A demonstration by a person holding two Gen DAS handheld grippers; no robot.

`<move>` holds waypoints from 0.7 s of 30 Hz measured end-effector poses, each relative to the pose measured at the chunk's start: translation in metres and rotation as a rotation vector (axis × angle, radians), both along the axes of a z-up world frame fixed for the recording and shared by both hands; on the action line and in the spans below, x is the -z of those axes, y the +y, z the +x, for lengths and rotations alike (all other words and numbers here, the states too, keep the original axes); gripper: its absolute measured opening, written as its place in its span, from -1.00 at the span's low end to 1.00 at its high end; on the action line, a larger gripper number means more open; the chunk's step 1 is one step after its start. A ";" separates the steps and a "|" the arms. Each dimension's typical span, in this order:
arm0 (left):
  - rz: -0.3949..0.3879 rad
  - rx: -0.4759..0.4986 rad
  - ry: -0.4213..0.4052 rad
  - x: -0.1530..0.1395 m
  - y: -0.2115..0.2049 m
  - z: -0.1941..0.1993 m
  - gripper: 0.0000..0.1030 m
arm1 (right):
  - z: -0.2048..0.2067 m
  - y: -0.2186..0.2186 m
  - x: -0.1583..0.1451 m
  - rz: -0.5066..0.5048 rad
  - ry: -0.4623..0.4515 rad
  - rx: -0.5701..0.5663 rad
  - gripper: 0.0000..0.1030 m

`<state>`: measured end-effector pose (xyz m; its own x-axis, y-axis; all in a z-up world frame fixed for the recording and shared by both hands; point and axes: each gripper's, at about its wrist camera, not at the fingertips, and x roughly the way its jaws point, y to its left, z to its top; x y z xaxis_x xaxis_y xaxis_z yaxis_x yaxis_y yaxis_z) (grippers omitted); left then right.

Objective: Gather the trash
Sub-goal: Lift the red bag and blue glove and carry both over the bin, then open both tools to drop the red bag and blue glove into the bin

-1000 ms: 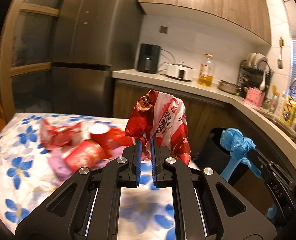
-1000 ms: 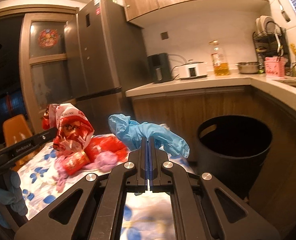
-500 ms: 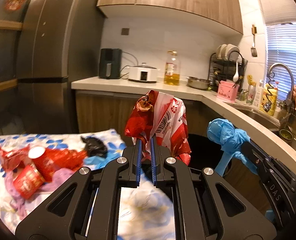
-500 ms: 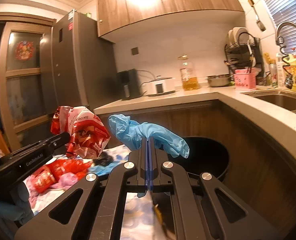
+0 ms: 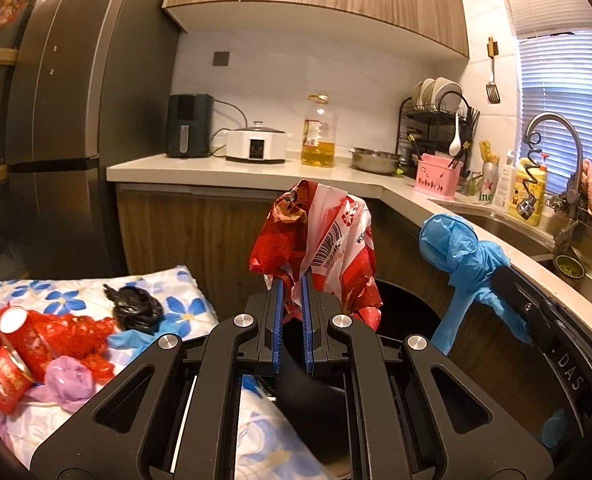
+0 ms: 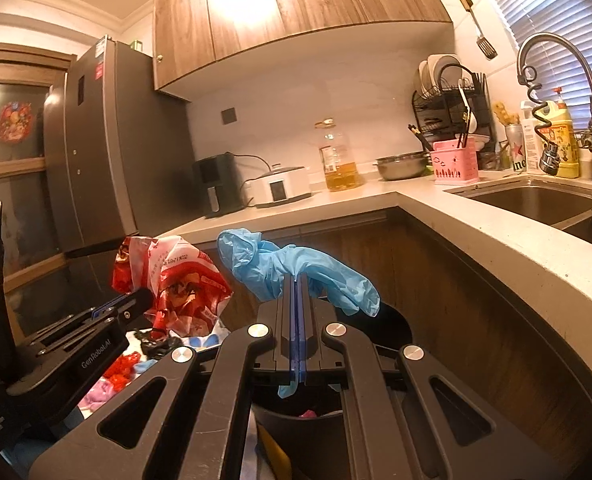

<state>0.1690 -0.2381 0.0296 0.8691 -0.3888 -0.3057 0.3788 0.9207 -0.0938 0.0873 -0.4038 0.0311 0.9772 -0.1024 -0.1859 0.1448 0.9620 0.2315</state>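
Note:
My left gripper (image 5: 291, 286) is shut on a crumpled red and white plastic bag (image 5: 324, 248) and holds it above the black trash bin (image 5: 408, 312). My right gripper (image 6: 298, 280) is shut on a blue disposable glove (image 6: 296, 264), held over the same bin (image 6: 316, 432). The right gripper and its glove (image 5: 460, 252) show at the right of the left wrist view. The left gripper and its bag (image 6: 175, 280) show at the left of the right wrist view.
More trash lies on the floral-cloth table (image 5: 175, 280): red cups (image 5: 19, 344), a pink wad (image 5: 69, 380), a black wad (image 5: 137, 308). A kitchen counter (image 6: 476, 220) wraps around the bin, with sink (image 6: 536, 200), oil bottle (image 5: 318, 132) and dish rack. A fridge (image 5: 75, 120) stands left.
Both grippers have swung right from over the table to over the bin, carrying the bag and the glove. The table trash now lies at the far left.

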 end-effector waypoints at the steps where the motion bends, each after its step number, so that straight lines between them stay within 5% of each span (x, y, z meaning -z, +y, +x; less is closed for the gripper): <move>1: 0.002 0.003 0.000 0.001 -0.003 0.002 -0.86 | 0.002 -0.002 0.001 0.001 0.002 0.002 -0.97; 21: 0.022 0.037 0.027 0.026 -0.035 0.033 -0.85 | 0.028 -0.014 0.013 0.001 0.023 0.001 -0.97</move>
